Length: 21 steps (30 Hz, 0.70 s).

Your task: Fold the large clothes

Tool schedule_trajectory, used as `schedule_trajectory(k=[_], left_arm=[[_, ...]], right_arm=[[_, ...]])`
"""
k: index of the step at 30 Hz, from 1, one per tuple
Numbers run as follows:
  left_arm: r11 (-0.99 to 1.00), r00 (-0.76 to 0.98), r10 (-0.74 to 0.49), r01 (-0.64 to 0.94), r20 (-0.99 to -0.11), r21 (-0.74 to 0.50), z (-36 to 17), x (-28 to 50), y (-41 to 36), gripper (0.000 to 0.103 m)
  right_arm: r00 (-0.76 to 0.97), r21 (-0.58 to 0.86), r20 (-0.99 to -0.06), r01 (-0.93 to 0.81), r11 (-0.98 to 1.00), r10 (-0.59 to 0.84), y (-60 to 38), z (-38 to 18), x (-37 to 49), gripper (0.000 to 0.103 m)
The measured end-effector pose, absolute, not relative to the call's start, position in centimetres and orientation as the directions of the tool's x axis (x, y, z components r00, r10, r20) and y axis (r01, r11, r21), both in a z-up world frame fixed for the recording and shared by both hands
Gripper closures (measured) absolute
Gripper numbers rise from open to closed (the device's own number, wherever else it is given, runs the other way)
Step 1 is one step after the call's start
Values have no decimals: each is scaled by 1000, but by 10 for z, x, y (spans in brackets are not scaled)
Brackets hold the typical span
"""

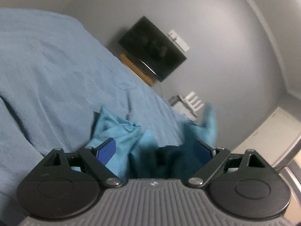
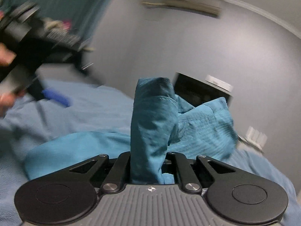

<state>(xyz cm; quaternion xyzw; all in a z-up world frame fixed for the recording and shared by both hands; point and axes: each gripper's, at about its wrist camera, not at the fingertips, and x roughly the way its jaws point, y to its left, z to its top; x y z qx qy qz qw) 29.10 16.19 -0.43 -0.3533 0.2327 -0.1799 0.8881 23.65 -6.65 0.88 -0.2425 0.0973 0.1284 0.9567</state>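
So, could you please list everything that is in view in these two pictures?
garment: one, teal, bunched on the bed, a fold pinched upright in the right claw
bedcover: one, pale blue, spread across the bed
television: one, black, on the grey wall
wooden shelf: one, light brown, under the television
wall plate: one, white, beside the television
white rack-like item: one, near the foot of the bed, too blurred to name
left claw: one, black with blue pads, open, cloth lying between the pads
right claw: one, black, shut on the garment
hand: one, gripping the left claw's handle, blurred
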Motion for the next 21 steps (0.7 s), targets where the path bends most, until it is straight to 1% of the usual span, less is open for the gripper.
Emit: schedule_trajectory(k=[2, 5, 7, 10, 11, 12, 13, 14, 15, 16, 17, 18, 19, 20, 21], left_arm=[[696, 825, -485, 164, -289, -699, -1, 296, 164, 14], [744, 828, -455, 153, -326, -651, 1, 298, 165, 14], [785, 810, -438, 131, -391, -606, -7, 306, 165, 14], [818, 736, -441, 95, -514, -567, -34, 323, 160, 15], [827, 707, -439, 77, -554, -557, -45, 328, 158, 23], [830, 678, -442, 61, -587, -554, -55, 332, 158, 49], [820, 652, -460, 51, -603, -571, -64, 336, 159, 66], [796, 633, -488, 41, -601, -604, -71, 339, 162, 78], [775, 630, -507, 36, -588, -631, -74, 340, 165, 84], [771, 634, -509, 35, -582, -636, -72, 339, 167, 88], [772, 642, -503, 33, -578, -635, -71, 338, 168, 91], [778, 649, -492, 27, -580, -628, -70, 336, 168, 91], [788, 652, -477, 19, -589, -616, -69, 333, 170, 91], [803, 652, -461, 16, -602, -596, -70, 330, 169, 91], [812, 649, -453, 18, -611, -583, -71, 331, 168, 91]], right_arm=[[933, -500, -271, -347, 794, 237, -40, -6, 235, 94], [907, -565, -313, -416, 713, 281, -11, -29, 232, 94], [889, -584, -347, -455, 673, 299, 3, -44, 234, 94], [865, -546, -398, -491, 679, 306, 11, -56, 240, 93], [863, -538, -401, -492, 684, 306, 13, -59, 239, 93], [863, -532, -400, -492, 689, 308, 14, -60, 239, 92], [860, -519, -400, -497, 696, 316, 15, -60, 240, 91], [854, -503, -408, -506, 701, 324, 14, -59, 239, 88], [847, -488, -419, -515, 705, 328, 9, -58, 237, 85], [843, -482, -423, -521, 704, 334, 5, -56, 233, 84], [839, -478, -424, -527, 703, 341, 2, -53, 228, 80], [835, -471, -428, -532, 704, 344, -1, -51, 225, 72], [825, -451, -438, -545, 707, 357, -4, -48, 221, 68], [815, -427, -443, -558, 711, 374, -8, -40, 206, 60], [803, -395, -447, -573, 718, 395, -17, -34, 197, 57]])
